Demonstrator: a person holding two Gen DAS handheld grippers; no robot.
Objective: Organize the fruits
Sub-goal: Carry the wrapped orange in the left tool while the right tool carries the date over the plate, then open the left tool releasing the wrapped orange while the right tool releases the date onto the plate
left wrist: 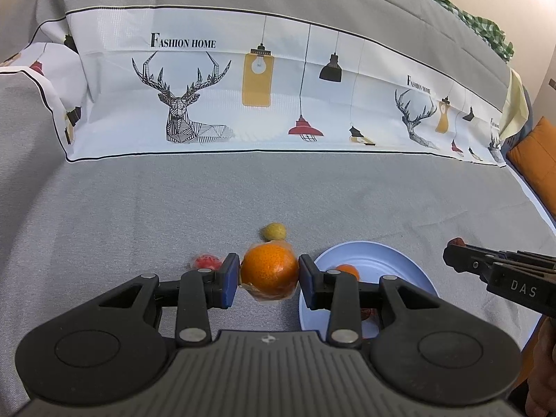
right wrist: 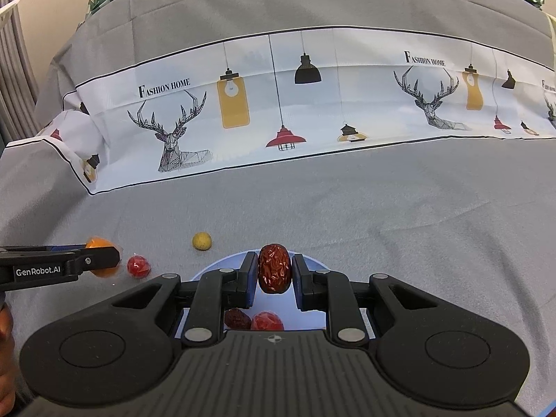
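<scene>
Right fingers (right wrist: 275,274) pinch upright date (right wrist: 274,268), I hover over plate (right wrist: 312,312) | left fingers (left wrist: 269,278) clamp wrapped orange (left wrist: 270,268), plate right of them

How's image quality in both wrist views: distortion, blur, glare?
Left wrist: heavy fisheye bowing of the printed cloth, dark corners; the orange in the left gripper is sharp, with faint wrapper sheen. Right wrist: same bowing; the red date in the right gripper is crisp, the blue plate shows soft glare. Even, diffuse light in both.
</scene>
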